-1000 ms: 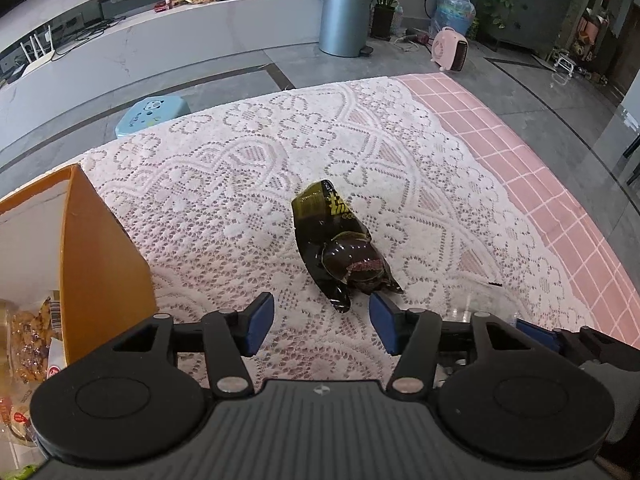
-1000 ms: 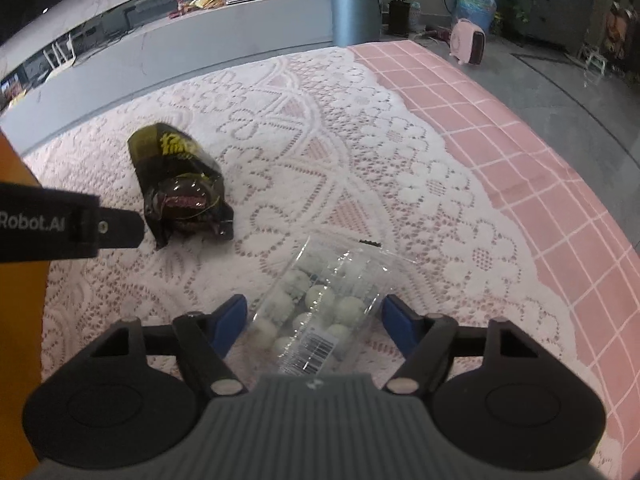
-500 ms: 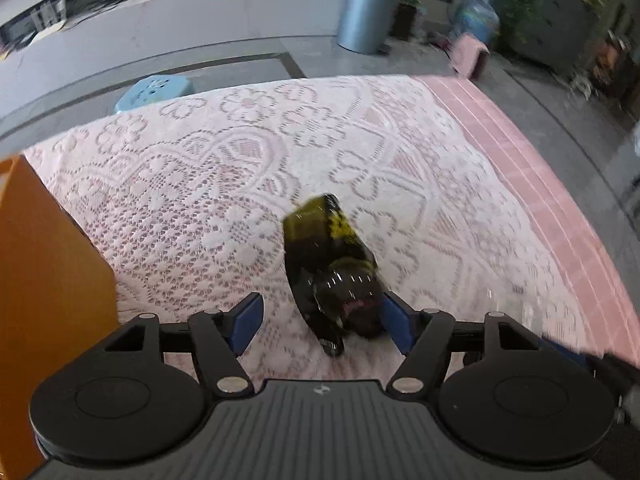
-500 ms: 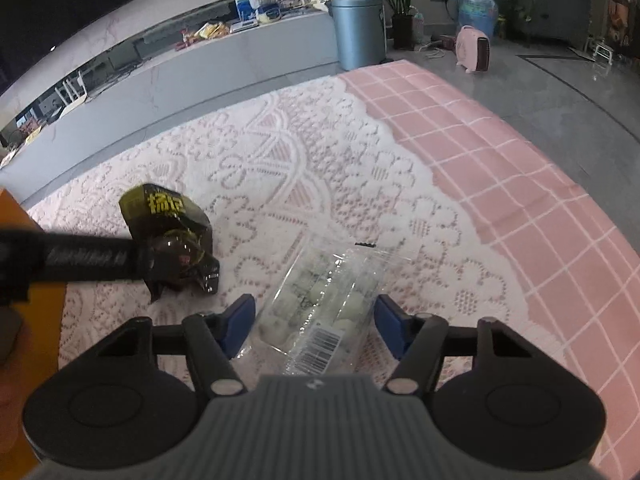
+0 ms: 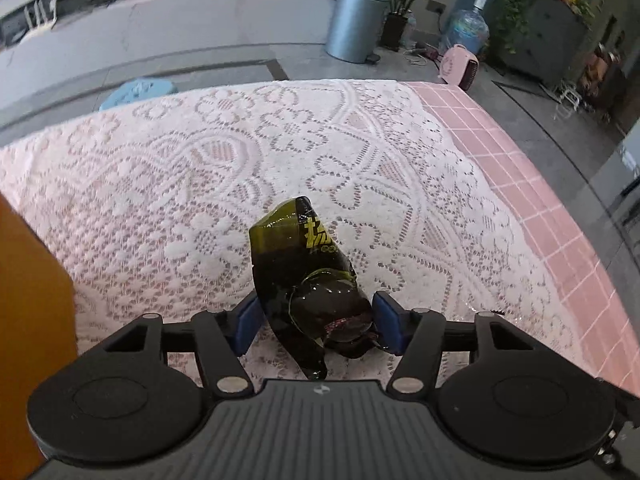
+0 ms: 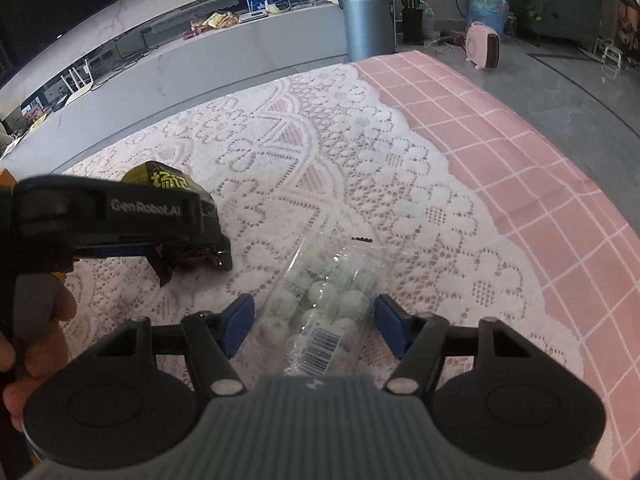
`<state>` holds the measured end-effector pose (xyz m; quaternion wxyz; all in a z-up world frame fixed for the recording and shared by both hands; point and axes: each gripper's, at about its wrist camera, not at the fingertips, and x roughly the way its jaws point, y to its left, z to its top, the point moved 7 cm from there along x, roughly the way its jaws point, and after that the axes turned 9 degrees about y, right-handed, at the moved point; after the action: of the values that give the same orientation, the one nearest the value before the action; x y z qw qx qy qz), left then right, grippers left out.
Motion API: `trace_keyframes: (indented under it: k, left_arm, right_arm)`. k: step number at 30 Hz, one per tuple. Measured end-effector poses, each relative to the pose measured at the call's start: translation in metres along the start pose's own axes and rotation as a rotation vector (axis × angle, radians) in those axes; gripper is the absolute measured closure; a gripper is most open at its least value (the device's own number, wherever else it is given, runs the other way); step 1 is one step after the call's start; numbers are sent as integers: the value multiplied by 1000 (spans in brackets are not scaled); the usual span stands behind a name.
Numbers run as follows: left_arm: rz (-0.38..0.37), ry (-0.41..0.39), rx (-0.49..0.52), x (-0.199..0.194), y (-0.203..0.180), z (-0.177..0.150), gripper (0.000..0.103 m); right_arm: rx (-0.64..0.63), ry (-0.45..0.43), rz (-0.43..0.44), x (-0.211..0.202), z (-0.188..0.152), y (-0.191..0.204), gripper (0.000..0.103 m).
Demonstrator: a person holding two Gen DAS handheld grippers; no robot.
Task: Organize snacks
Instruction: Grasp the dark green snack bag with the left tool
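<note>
While the left gripper (image 5: 316, 322) straddles the dark green snack packet (image 5: 310, 280), its blue pads (image 5: 386, 326) sit against the packet's crumpled lower end on both sides; the jaws have just been closing, and they now look clamped on the packet, though the left pad is partly hidden behind the wrapper. The packet carries yellow characters near its top and lies on the white lace cloth (image 5: 180, 184) that covers the surface, its printed end pointing toward 12 o'clock in the left wrist view. An orange box wall (image 5: 32, 320) fills the 9 o'clock edge of that view.

From the right wrist view, the left gripper reaches in from 9 o'clock, a hand (image 6: 36, 340) wrapped around its grip, and the dark packet shows beneath its black finger.

The right gripper (image 6: 314, 330) hangs over a clear plastic bag of pale round sweets (image 6: 320, 312), which lies flat on the lace with a barcode label at its near end. Its jaws stand apart, one pad at each side of the bag, and a sliver of cloth shows between each pad and the plastic. The bag lies just beside the dark packet, toward 3 o'clock of it.

Pink checked cloth (image 6: 520, 140) shows beyond the lace at 2 o'clock. A grey bin (image 6: 370, 24) stands on the floor at 12 o'clock.
</note>
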<state>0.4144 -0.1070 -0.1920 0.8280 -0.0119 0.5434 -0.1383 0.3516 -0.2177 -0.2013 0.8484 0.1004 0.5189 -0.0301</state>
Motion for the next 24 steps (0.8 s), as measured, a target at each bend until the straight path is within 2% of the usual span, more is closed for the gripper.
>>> trace_keyframes:
  k: [4,8,11,13,17,20,24]
  left_arm:
    - [28,-17,55,-1,-4,-1,36]
    - [118,-66,217,-6,-22,-6,37]
    - [143,-83,278,-8,-29,-8,38]
    - [132,-77,269,-8,-29,-8,39]
    - [83,-51,208,-10,-20,-6,39]
    - [78,-67,183,-19,-18,-6,40]
    - [37,-83,142,-35,-18,-5,40]
  right_arm:
    - [37,3,8,-1,-1,-4,35]
    - [65,0,10,-1,-2,-7,35]
    - [58,3,1,-1,-3,-6,36]
    - [44,2,-6,-1,-4,-4,43]
    - [69,-1,24,-3,-3,-7,47]
    - [96,-15,44,-6,-2,-11,49]
    - [141,-28,87,-12,-1,-16,50]
